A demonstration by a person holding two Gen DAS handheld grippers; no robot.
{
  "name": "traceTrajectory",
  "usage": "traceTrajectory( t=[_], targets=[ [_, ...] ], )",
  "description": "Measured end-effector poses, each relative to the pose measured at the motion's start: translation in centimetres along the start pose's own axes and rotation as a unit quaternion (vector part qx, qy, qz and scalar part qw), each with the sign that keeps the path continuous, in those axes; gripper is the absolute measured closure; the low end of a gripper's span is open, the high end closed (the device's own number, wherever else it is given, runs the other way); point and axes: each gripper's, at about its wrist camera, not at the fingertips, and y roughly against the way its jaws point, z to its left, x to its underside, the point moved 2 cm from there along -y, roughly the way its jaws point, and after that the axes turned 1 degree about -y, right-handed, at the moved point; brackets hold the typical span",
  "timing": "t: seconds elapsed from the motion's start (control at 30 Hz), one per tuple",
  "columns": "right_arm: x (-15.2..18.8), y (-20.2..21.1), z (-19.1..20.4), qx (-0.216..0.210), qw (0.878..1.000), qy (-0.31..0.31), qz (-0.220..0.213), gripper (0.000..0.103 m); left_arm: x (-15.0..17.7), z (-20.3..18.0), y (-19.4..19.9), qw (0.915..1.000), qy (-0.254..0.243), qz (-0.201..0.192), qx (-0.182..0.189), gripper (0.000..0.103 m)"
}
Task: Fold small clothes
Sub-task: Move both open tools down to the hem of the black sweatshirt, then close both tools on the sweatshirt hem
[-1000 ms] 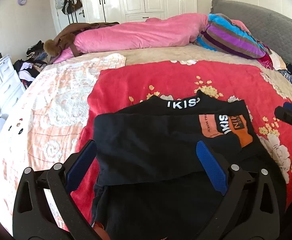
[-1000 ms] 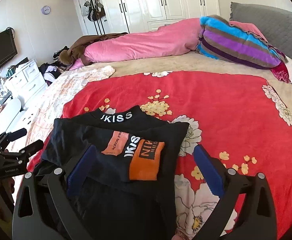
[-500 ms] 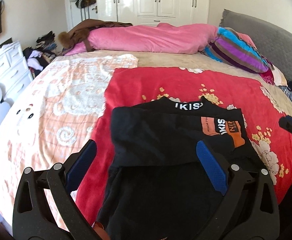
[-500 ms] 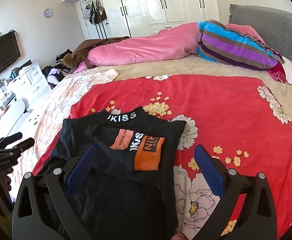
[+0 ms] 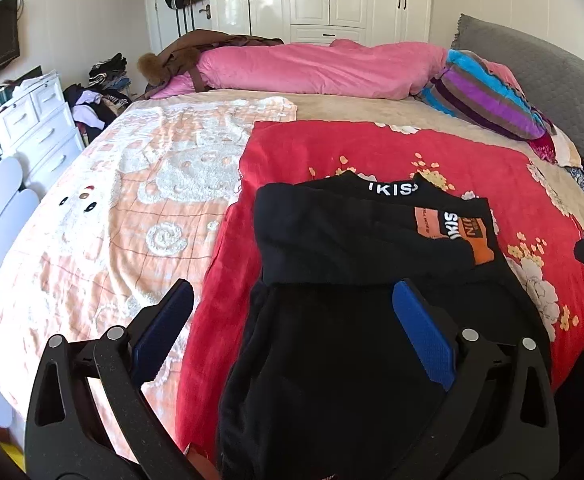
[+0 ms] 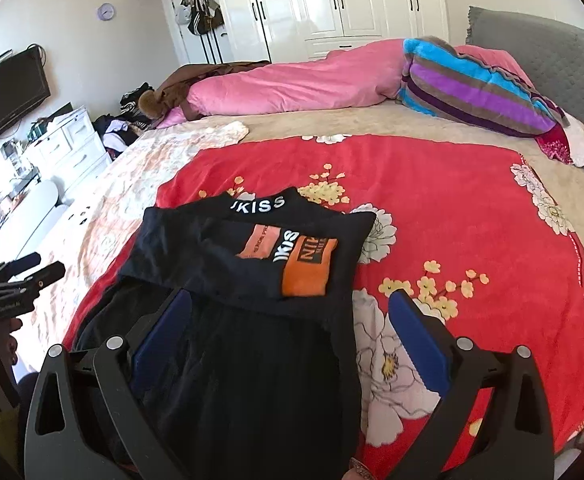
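Both claws, left claw (image 5: 292, 320) and right claw (image 6: 290, 320), wide open, empty. Grab black shirt (image 6: 252, 264) near bed's front edge, fold up flat.

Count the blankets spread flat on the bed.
2. The red floral blanket lies under the black garment; the peach patterned blanket lies beside it, toward the dresser. Others may be hidden.

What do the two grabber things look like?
Both look alike. The left gripper and the right gripper each have two black plastic fingers with cut-out holes, round silver screws and flat, bumpy blue pads inside.
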Motion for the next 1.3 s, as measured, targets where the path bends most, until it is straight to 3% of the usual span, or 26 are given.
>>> traceTrajectory(
  t=[0.6,0.87,1.03,1.3],
  targets=[
    [6.1,3.8,-0.7,0.013,0.998,-0.016,0.054,0.005,3.5,0.7,1.9,0.9990,-0.011,0.042,-0.009,0.009],
    [10.8,2.9,-0.3,0.034,0.992,-0.033,0.117,0.005,5.1,3.8,2.1,0.9972,0.011,0.066,-0.034,0.009],
    [11.8,2.1,0.5,0.024,0.989,-0.040,0.143,0.005,6.2,5.8,2.0,0.9949,0.026,0.088,-0.043,0.009],
    [13.6,0.7,0.8,0.052,0.978,-0.057,0.192,0.005,9.1,6.7,0.9,0.9894,0.028,0.138,-0.036,0.009]
  ],
)
